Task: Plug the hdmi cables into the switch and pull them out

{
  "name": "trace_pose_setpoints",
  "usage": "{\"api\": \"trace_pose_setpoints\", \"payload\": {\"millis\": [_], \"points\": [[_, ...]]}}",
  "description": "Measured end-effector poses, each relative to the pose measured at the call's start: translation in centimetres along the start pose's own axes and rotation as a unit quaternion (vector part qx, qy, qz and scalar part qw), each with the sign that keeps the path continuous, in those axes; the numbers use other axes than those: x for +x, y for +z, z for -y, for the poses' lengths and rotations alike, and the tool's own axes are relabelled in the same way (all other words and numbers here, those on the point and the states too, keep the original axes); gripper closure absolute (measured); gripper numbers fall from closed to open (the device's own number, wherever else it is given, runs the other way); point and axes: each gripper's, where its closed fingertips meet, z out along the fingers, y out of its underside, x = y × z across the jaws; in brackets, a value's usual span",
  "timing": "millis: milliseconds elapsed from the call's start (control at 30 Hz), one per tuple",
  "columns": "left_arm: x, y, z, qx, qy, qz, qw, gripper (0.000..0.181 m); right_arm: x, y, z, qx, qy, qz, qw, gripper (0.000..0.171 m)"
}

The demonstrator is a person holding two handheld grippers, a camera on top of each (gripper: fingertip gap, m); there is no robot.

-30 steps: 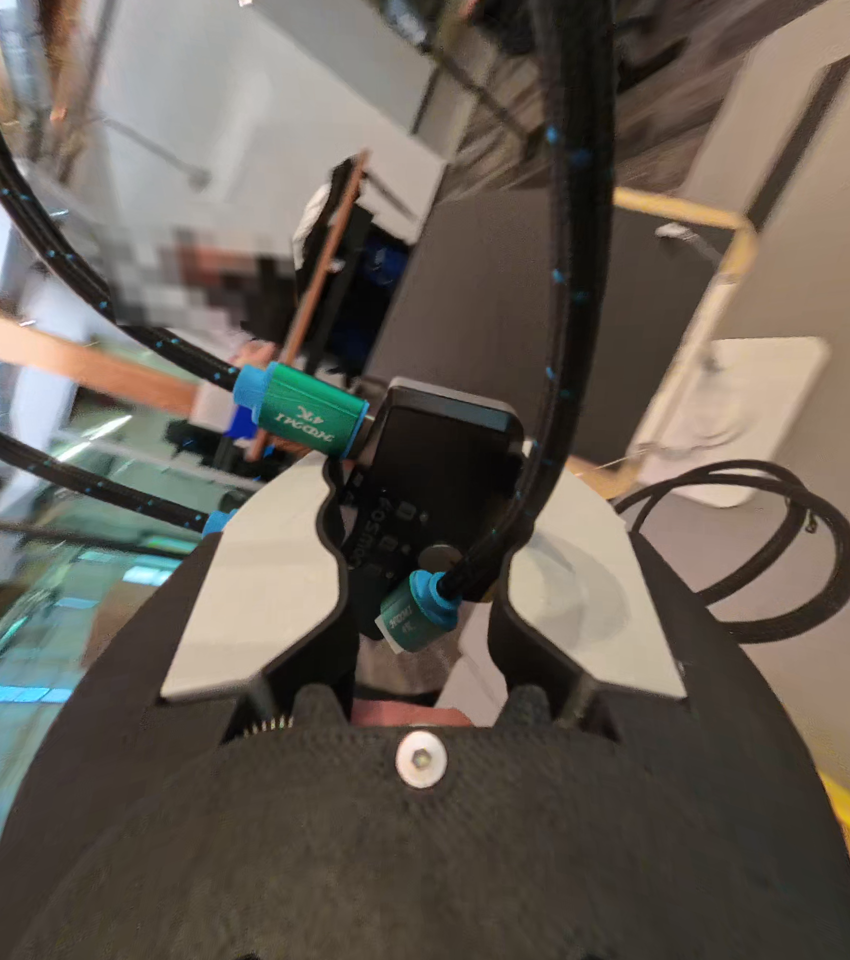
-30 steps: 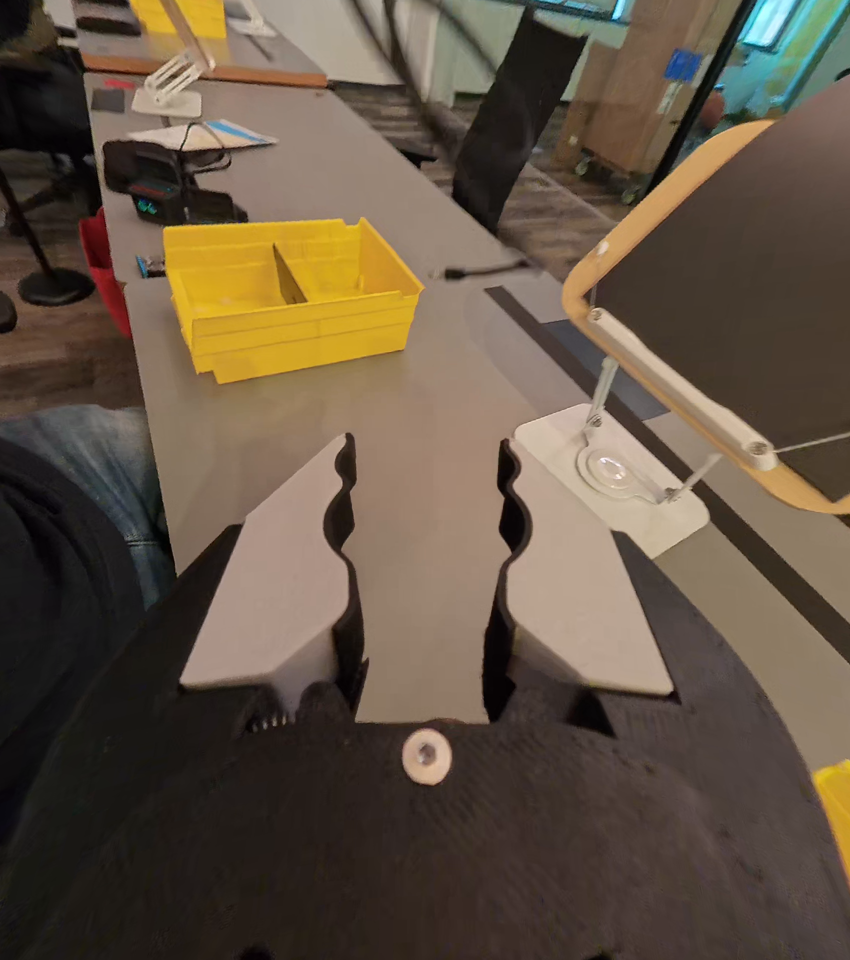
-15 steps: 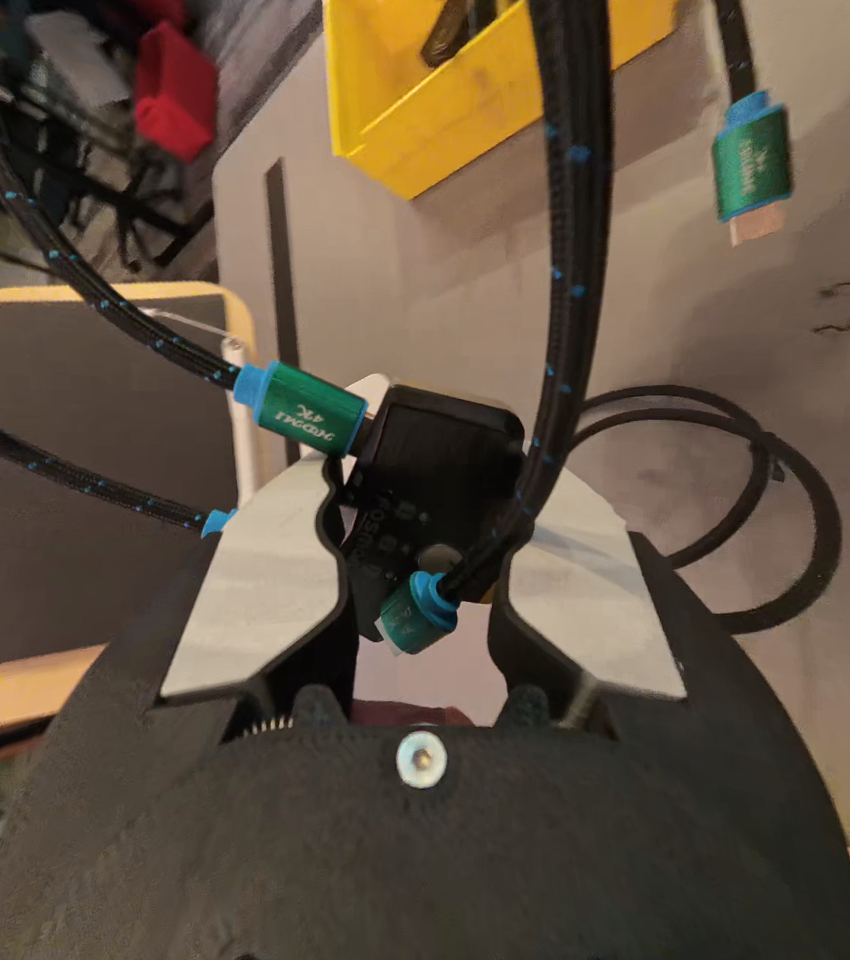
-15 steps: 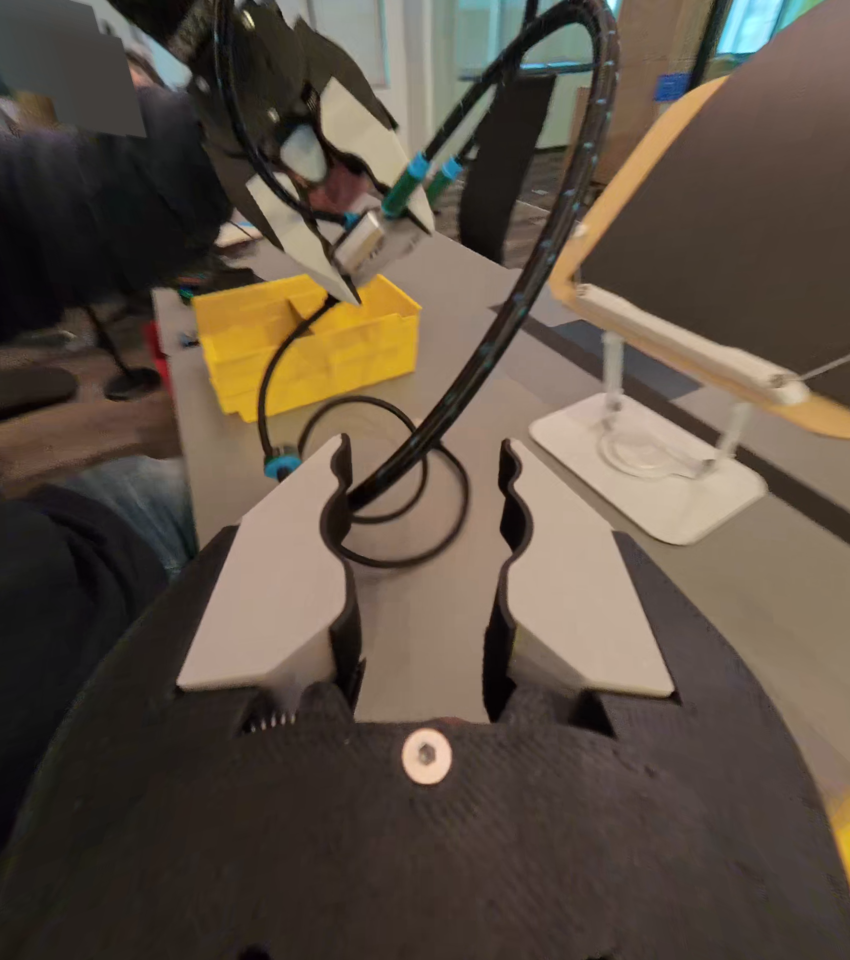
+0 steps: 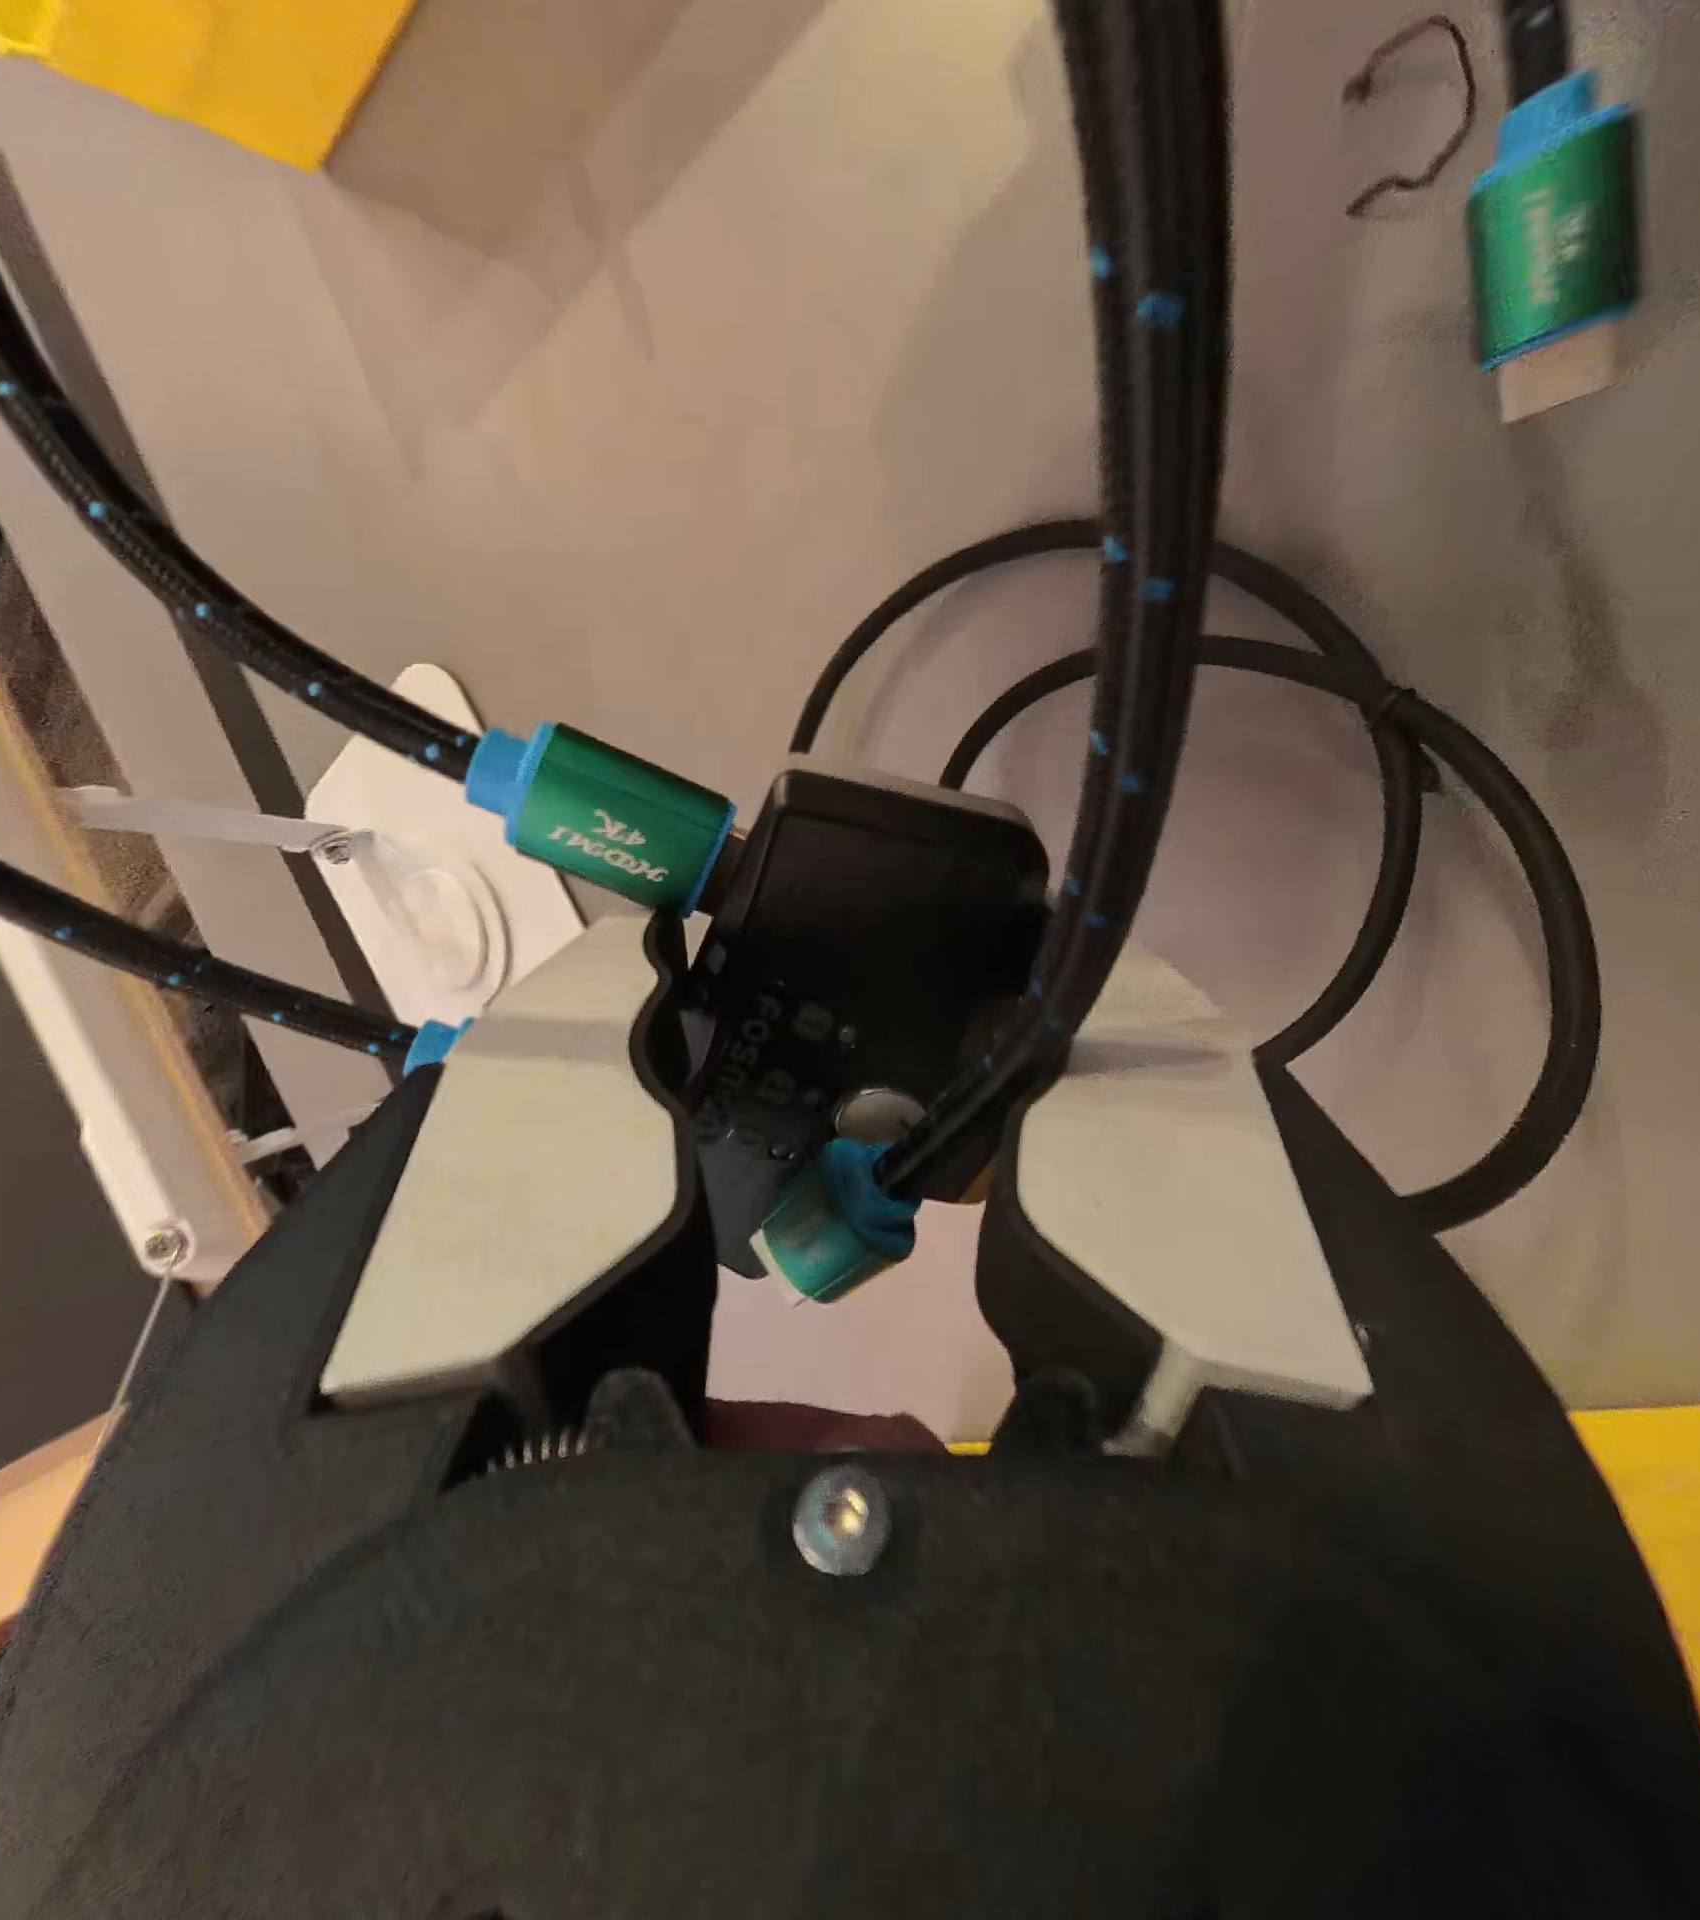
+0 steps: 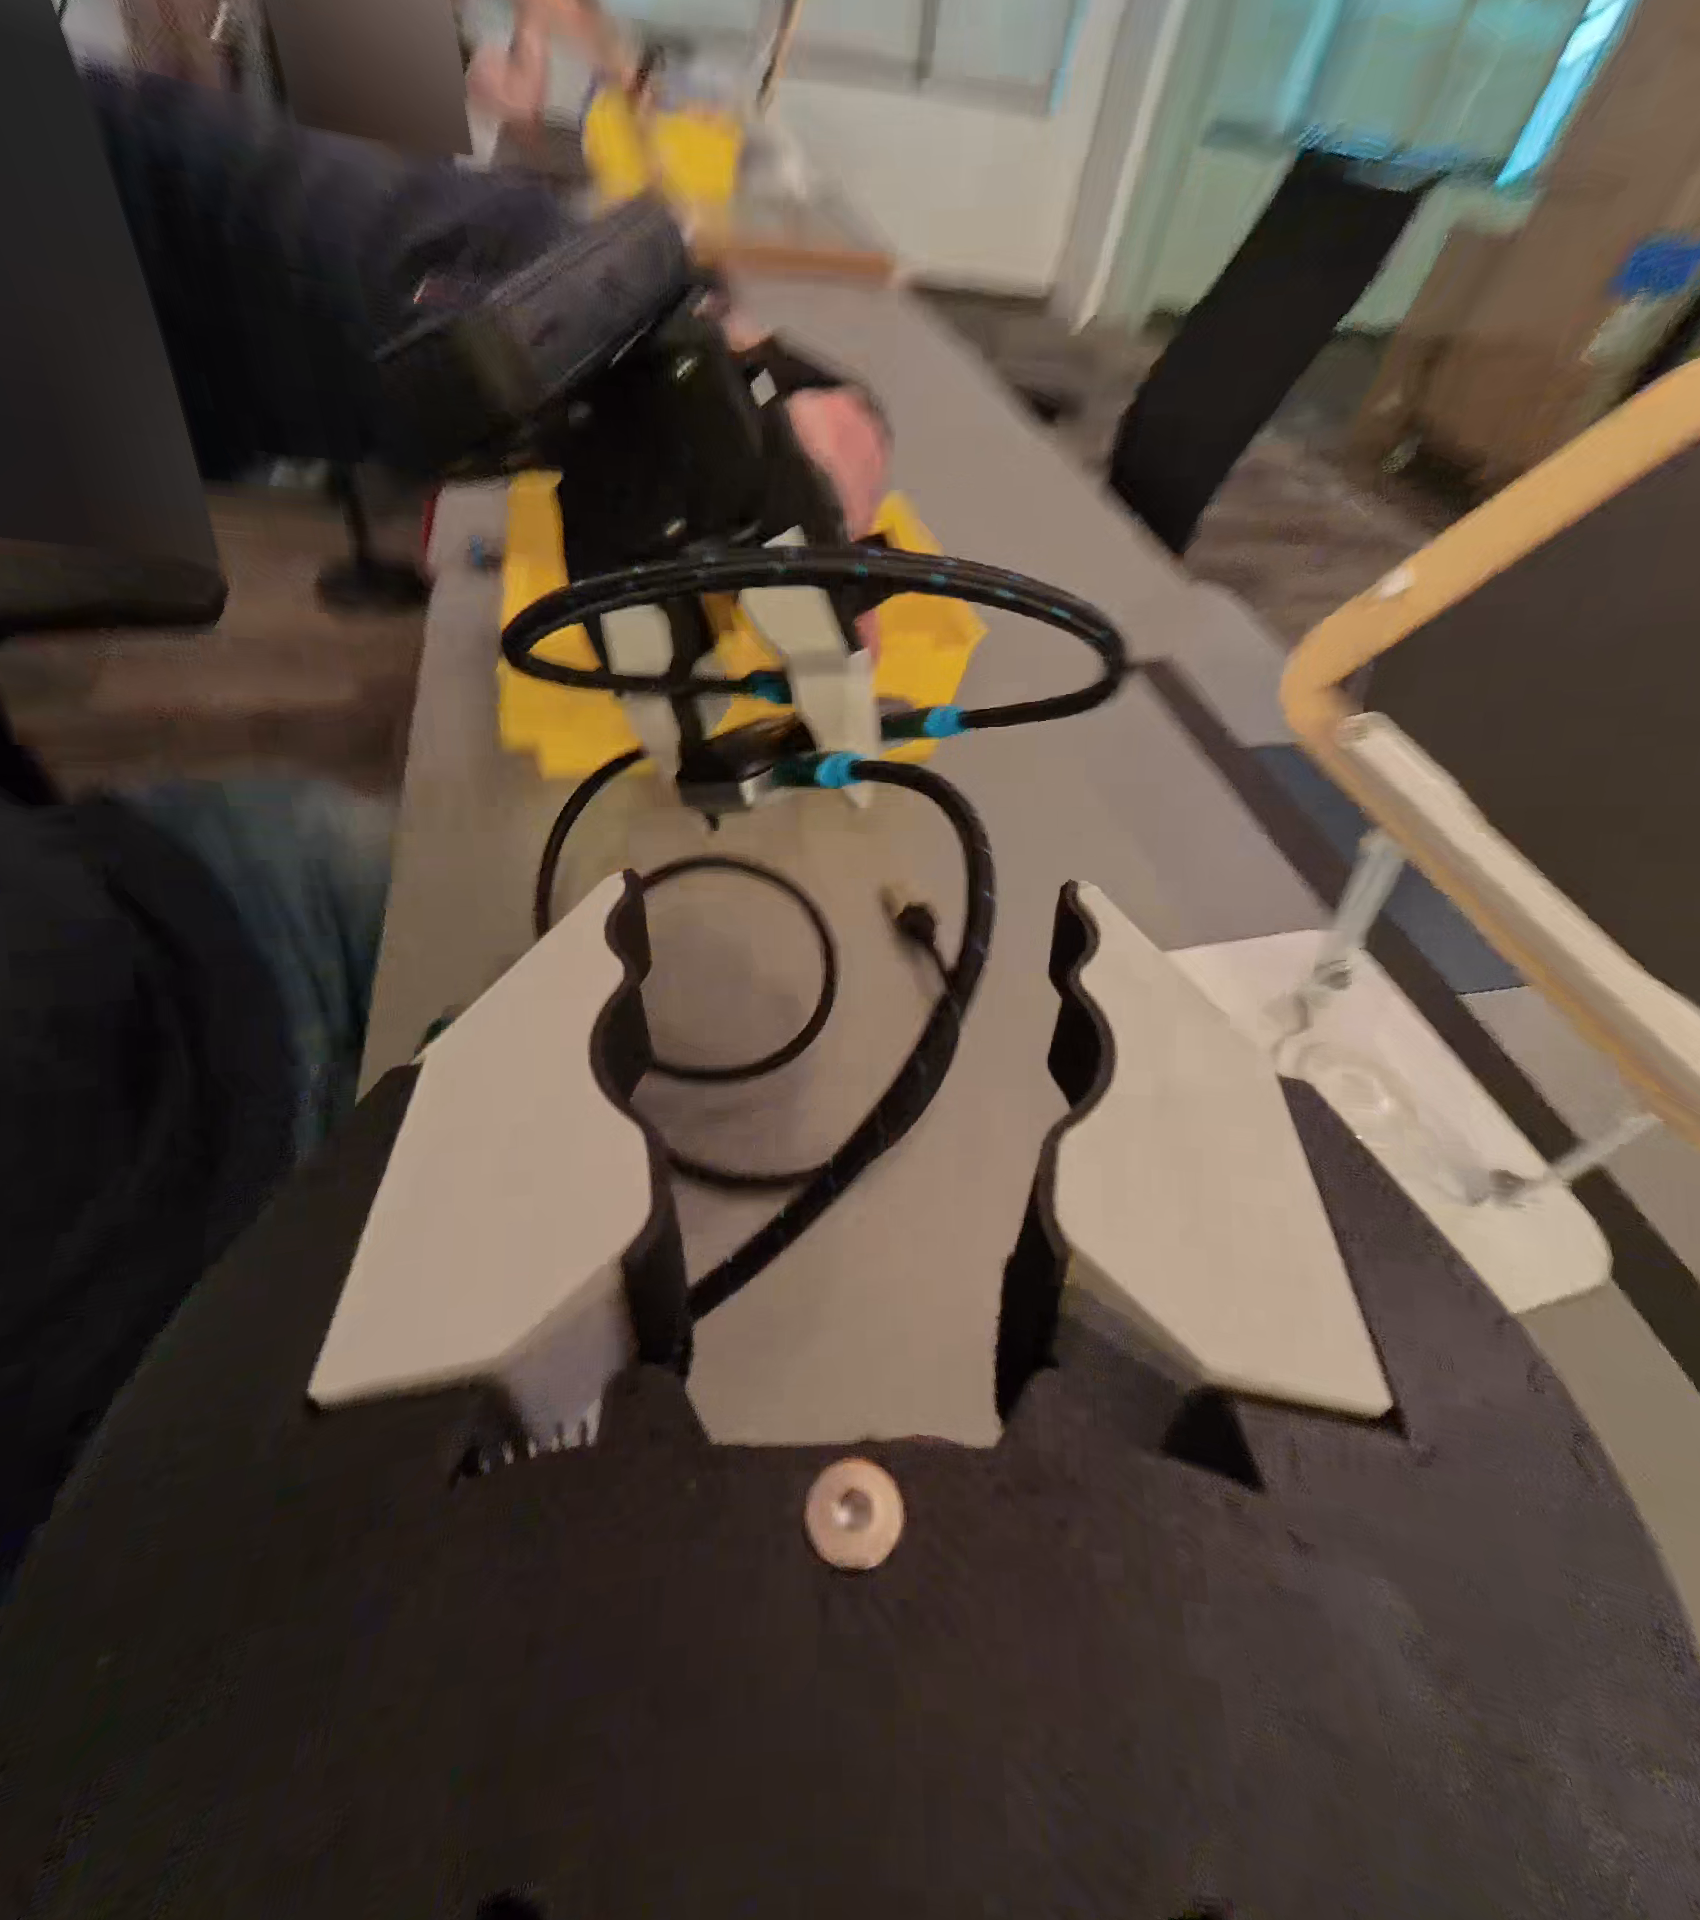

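My left gripper (image 5: 841, 1049) is shut on the black HDMI switch (image 5: 877, 935) and holds it above the grey table. A green HDMI plug (image 5: 617, 816) with a braided black cable sits in the switch's left side. A second green plug (image 5: 830, 1242) sits in the near end, and a third cable's blue collar (image 5: 435, 1042) shows behind the left finger. A loose green plug (image 5: 1552, 249) hangs at upper right. My right gripper (image 6: 851, 977) is open and empty, low over the table. It sees the left gripper (image 6: 752, 727) with the switch (image 6: 737, 764) ahead.
A thin black cable (image 5: 1448, 935) lies coiled on the grey table (image 5: 617, 364); it also shows in the right wrist view (image 6: 742, 987). A yellow bin (image 6: 929, 644) stands behind the left gripper. A dark panel on a white stand (image 6: 1397, 1143) is at the right. My right fingertips sit around 15 cm from my left ones.
The left gripper has swung down from high up toward the table with the switch and cables still held. It now sits lower and nearer in the right wrist view. The right gripper stays open.
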Motion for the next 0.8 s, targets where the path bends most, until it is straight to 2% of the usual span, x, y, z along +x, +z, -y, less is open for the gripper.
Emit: {"api": "trace_pose_setpoints", "payload": {"millis": [167,400,467,600,667,800], "points": [[1.3,1.3,0.9,-0.002,0.038,-0.022,0.999,0.121,-1.4,5.4,-3.7,-0.107,-0.036,0.089,0.99,0.099],[3.0,2.0,2.0,0.006,0.065,-0.03,0.997,0.121,-4.5,9.4,-4.9,-0.087,-0.028,0.195,0.976,0.132],[3.6,2.4,1.9,-0.001,0.073,-0.037,0.997,0.121,-4.3,10.2,-4.9,-0.075,-0.022,0.183,0.98,0.148],[3.5,2.9,1.7,0.001,0.066,-0.033,0.997,0.121,-3.9,10.4,-5.1,-0.067,0.014,0.172,0.983,0.155],[3.2,3.0,1.9,0.011,0.057,-0.024,0.998,0.12,-3.0,10.3,-4.7,-0.043,0.036,0.154,0.986,0.171],[3.6,3.6,1.1,0.002,0.046,-0.026,0.999,0.12,-3.1,10.2,-5.1,-0.044,0.045,0.153,0.986,0.171]]}}
